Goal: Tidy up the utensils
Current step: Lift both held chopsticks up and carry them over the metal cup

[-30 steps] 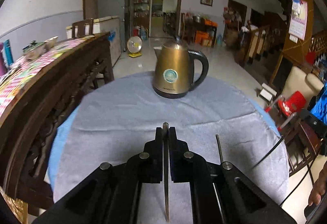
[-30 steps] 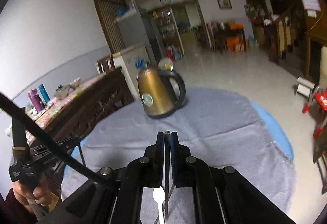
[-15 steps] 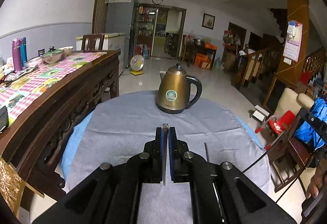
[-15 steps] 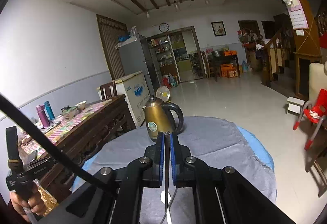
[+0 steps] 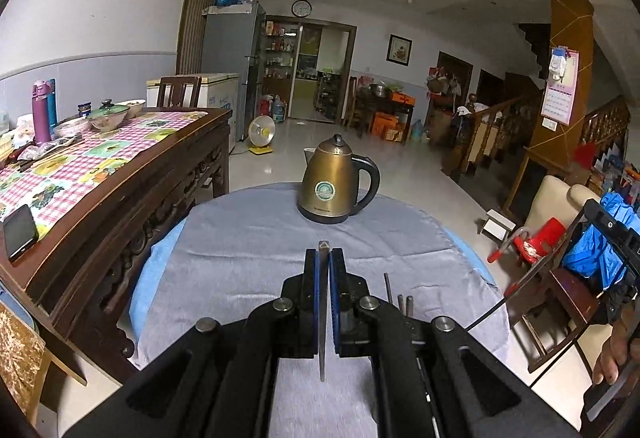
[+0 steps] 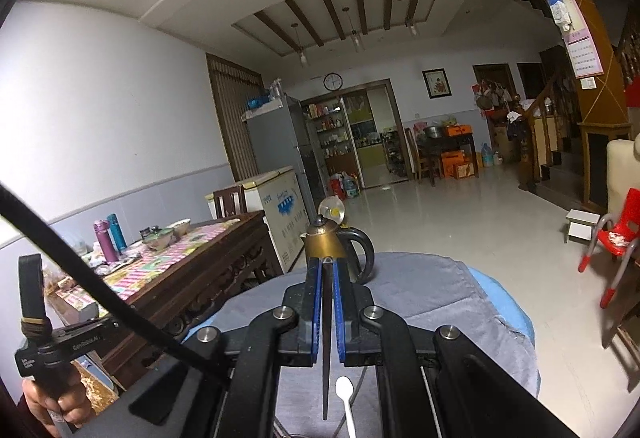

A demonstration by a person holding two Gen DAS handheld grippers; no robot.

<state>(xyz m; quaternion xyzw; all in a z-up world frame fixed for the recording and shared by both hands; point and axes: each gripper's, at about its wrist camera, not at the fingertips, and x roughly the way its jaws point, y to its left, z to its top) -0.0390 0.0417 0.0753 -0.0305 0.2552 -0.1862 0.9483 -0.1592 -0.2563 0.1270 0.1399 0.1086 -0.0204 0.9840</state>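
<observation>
My left gripper [image 5: 323,250] is shut, its blue pads pressed together above the grey cloth [image 5: 240,238] of the round table. Just right of its fingers, several thin metal utensil ends [image 5: 387,286] poke up from the cloth. My right gripper [image 6: 327,262] is also shut and raised over the same cloth [image 6: 432,290]. A white plastic spoon [image 6: 345,394] lies on the cloth below it, partly hidden by the gripper body. I see nothing from the table held in either gripper.
A brass kettle [image 5: 334,186] stands at the table's far side. A long wooden table [image 5: 120,174] with a checked cloth, bowls, bottles and a phone [image 5: 20,232] runs along the left. A red chair [image 5: 540,238] and a wooden chair stand at the right.
Both grippers have pulled back and risen from the round table, so the kettle looks smaller and farther. The right view has tilted up to show the ceiling. Both stayed shut.
</observation>
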